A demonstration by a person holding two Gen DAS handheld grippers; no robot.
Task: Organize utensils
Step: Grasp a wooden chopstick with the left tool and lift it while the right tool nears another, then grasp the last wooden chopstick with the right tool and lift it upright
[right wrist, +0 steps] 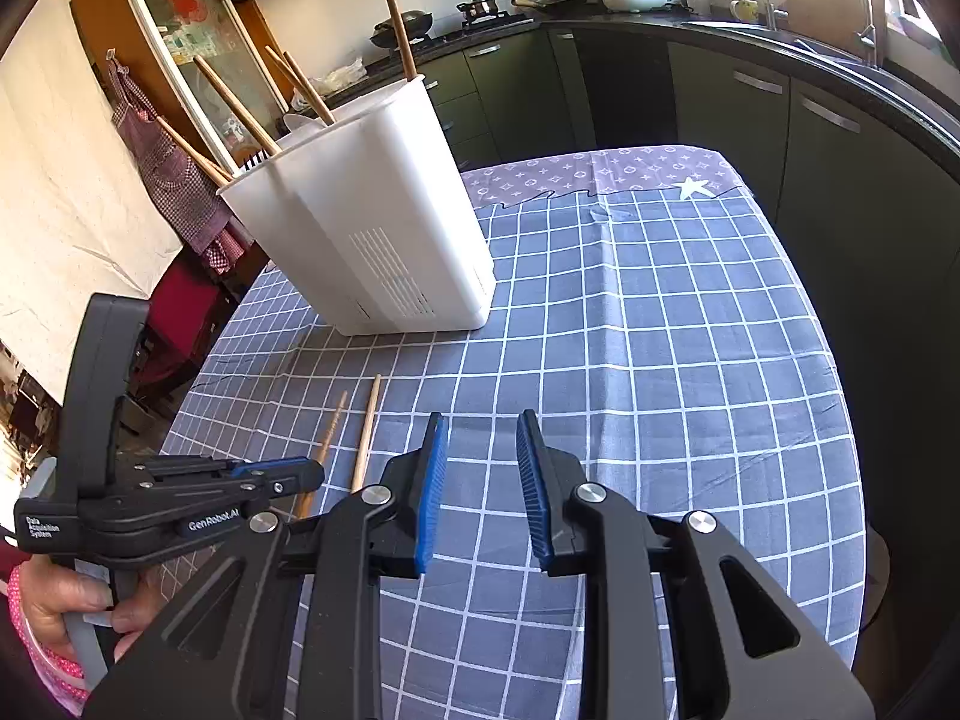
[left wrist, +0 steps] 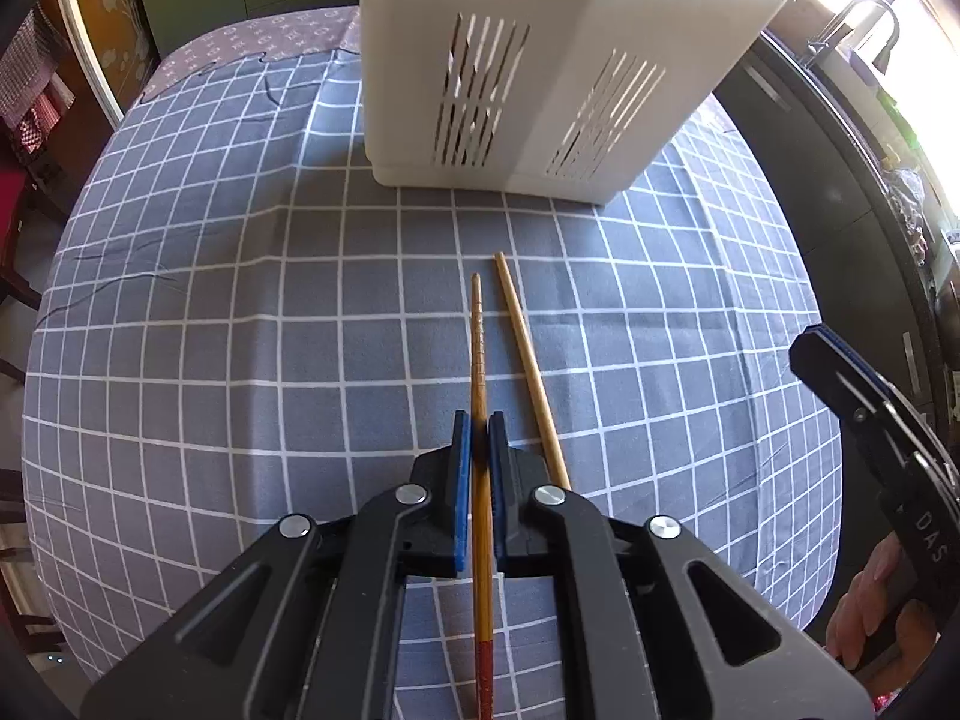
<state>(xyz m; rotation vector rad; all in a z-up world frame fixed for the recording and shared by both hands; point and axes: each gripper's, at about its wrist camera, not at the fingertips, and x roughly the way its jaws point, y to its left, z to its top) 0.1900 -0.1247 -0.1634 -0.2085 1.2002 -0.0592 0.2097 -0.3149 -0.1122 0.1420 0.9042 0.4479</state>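
Left gripper [left wrist: 479, 438] fingers clamp one chopstick [left wrist: 478, 360] low in the left-wrist frame, gripped mid-shaft, probably so it lifts level toward the holder [left wrist: 540, 78] at top centre. A second chopstick [left wrist: 528, 360] lies just beside it on the checked worktop [left wrist: 240, 300]. Right gripper [right wrist: 480, 480] waits with fingers parted, empty. Utensils already crowd the holder's left side; cabinets [right wrist: 750, 120] stand well apart.

I see lots of bare tablecloth [right wrist: 660, 330] on my right side, so a gripper could pass there. The tall white holder [right wrist: 372, 228] blocks the far left. Two chopsticks [right wrist: 366, 438] lie in front of it. The dark cabinets [right wrist: 840, 180] stand beyond the table.
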